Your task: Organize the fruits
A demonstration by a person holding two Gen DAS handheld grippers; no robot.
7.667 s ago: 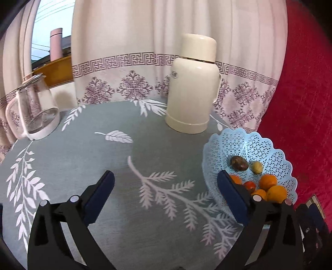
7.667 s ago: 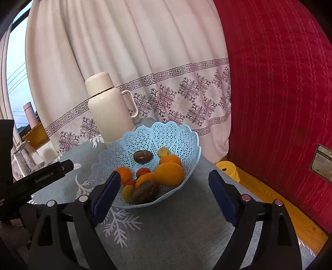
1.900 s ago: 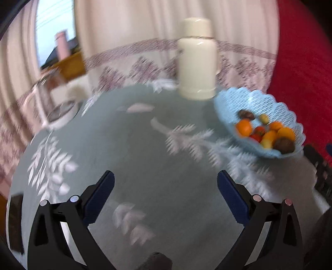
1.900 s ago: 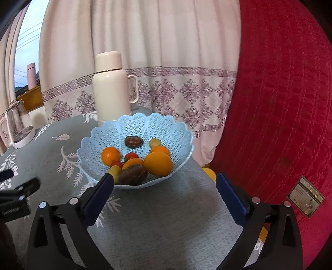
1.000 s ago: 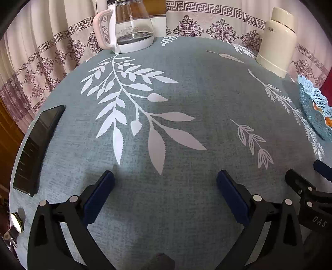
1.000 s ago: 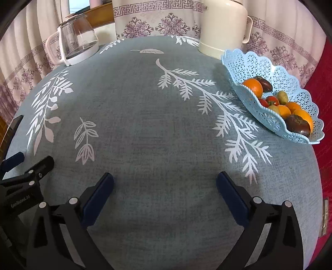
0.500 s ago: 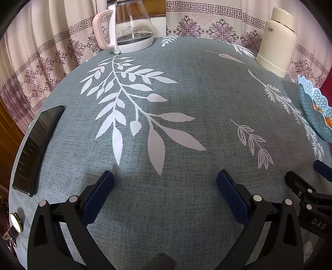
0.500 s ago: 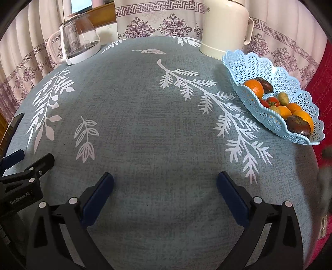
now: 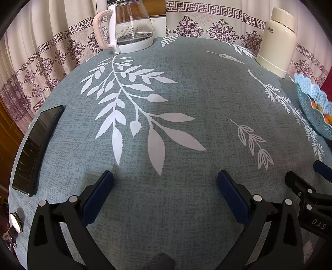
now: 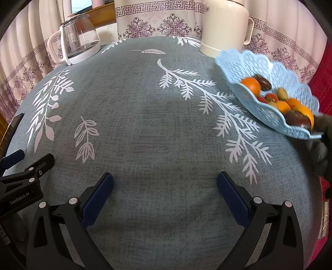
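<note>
Covering round table: leaf-print grey cloth; patterned curtains.

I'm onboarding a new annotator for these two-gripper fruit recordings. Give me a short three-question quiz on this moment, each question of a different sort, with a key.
1. True or false: the right gripper is shut on an orange.
2. Multiple choice: where are the fruits? A) scattered on the tablecloth B) in the blue basket C) inside the glass kettle
3. Fill in: the dark flat object near the table's edge in the left wrist view is a ____.

Key
1. False: both it and the left gripper are open and hold nothing.
2. B. The orange and other fruits lie in the basket, beside the cream thermos; a dark gloved hand is at its rim.
3. Phone.
</note>
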